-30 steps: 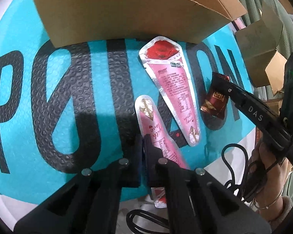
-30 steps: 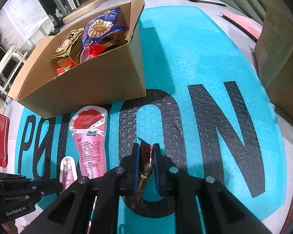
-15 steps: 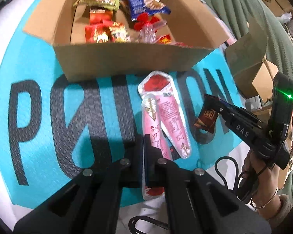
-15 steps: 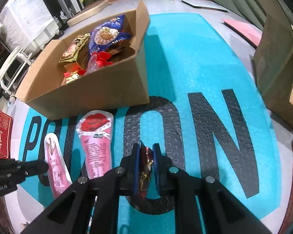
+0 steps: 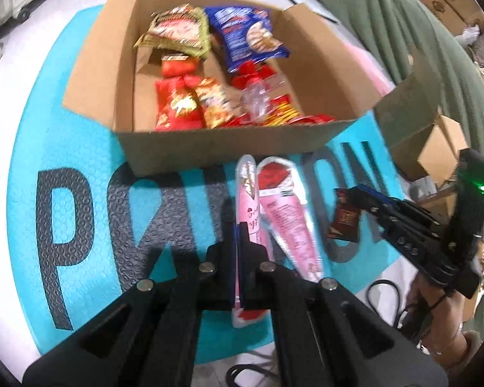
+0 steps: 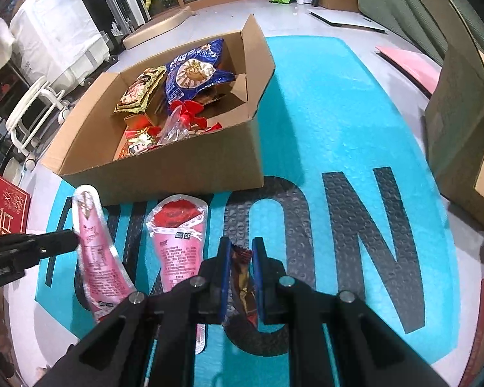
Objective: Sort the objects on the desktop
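The narrow pink packet (image 5: pixel 249 206) is pinched edge-on between the closed fingers (image 5: pixel 232 251) of the left gripper (image 5: pixel 240 242), lifted clear of the blue mat (image 5: pixel 90 142) and pointing toward the cardboard box (image 5: pixel 229 143), with its far tip just short of the box's near wall. The right gripper (image 6: pixel 240 258) has its fingers (image 6: pixel 223 264) clamped on a small dark red-and-gold candy wrapper (image 6: pixel 242 277), which hangs between the blue pads above the mat's large black letters; in the left wrist view the same wrapper (image 5: pixel 345 219) shows at the tip of that gripper, off to the right of the box and lower. A wider pink packet (image 6: pixel 180 242) with a red top lies flat on the mat just in front of the box's near wall, beside the narrow one. The box itself stands open on the mat and holds a heap of snack bags: a blue bag (image 5: pixel 247 35) and a green-and-gold bag (image 5: pixel 177 32) toward its far side, red bags (image 5: pixel 177 106) toward its near side. A second cardboard box (image 6: pixel 464 135) stands well to the right of the first.
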Motion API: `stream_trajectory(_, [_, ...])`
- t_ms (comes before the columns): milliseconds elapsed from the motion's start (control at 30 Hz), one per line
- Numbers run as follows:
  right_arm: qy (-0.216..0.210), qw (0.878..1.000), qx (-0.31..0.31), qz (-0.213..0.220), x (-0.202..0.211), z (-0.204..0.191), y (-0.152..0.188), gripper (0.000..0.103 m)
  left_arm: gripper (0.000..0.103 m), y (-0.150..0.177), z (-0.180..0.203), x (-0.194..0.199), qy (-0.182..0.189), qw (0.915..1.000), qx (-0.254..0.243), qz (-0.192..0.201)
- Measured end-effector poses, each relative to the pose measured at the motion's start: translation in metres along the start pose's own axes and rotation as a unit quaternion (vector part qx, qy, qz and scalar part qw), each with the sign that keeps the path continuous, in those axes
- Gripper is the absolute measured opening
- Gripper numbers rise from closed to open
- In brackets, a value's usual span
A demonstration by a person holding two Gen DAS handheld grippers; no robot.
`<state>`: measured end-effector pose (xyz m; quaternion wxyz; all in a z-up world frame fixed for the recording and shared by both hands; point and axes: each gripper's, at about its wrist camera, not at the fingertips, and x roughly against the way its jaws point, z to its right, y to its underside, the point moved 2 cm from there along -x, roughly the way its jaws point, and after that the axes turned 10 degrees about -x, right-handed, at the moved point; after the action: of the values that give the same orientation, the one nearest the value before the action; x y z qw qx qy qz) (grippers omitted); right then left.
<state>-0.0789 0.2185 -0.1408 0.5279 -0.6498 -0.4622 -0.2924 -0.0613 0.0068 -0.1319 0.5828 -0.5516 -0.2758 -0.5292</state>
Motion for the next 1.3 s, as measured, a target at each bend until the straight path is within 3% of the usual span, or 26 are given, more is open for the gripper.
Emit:
stream_trajectory(233, [0.0, 1.0, 0.003, 0.002, 0.002, 0.0, 0.001, 0.012, 0.0, 0.005, -0.006, -0.005, -0.009, 0.9999, 0.006, 0.009])
stream_trajectory(600, [-0.009, 1.0, 0.014, 0.02, 0.018, -0.006, -0.006, 0.012, 0.0, -0.009, 0.011, 0.037, -0.004, 0.9979, -0.029, 0.058])
stream_trajectory(733, [-0.013, 1.0, 0.01, 0.012, 0.012, -0.006, -0.006, 0.012, 0.0, -0.01, 0.009, 0.033, 0.0, 0.9985, -0.025, 0.049])
stream_trajectory(867, [-0.01, 1.0, -0.01, -0.012, 0.0, 0.0, -0.003, 0.013, 0.0, -0.003, -0.001, 0.016, 0.021, 0.9996, 0.003, 0.016])
stream_trajectory(967, [0.008, 0.999, -0.013, -0.03, -0.01, 0.006, 0.0, 0.014, 0.001, 0.002, -0.006, 0.004, 0.007, 0.9999, 0.007, 0.003])
stream_trajectory(1000, [0.01, 0.999, -0.01, -0.043, -0.014, 0.007, 0.002, 0.017, 0.001, 0.004, -0.008, 0.0, 0.008, 0.9999, 0.01, -0.005])
stream_trajectory(1133, [0.011, 0.998, 0.011, -0.065, -0.023, 0.006, 0.006, 0.053, 0.001, 0.009, -0.011, -0.014, 0.021, 0.999, 0.024, -0.031])
stream_trajectory(1200, [0.009, 0.997, 0.028, -0.065, -0.023, 0.003, 0.008, 0.061, 0.001, 0.011, -0.009, -0.018, 0.027, 0.9986, 0.025, -0.039])
stream_trajectory(1300, [0.016, 0.996, 0.05, -0.075, -0.026, 0.0, 0.007, 0.063, 0.002, 0.015, -0.005, -0.025, 0.034, 0.9974, 0.03, -0.056])
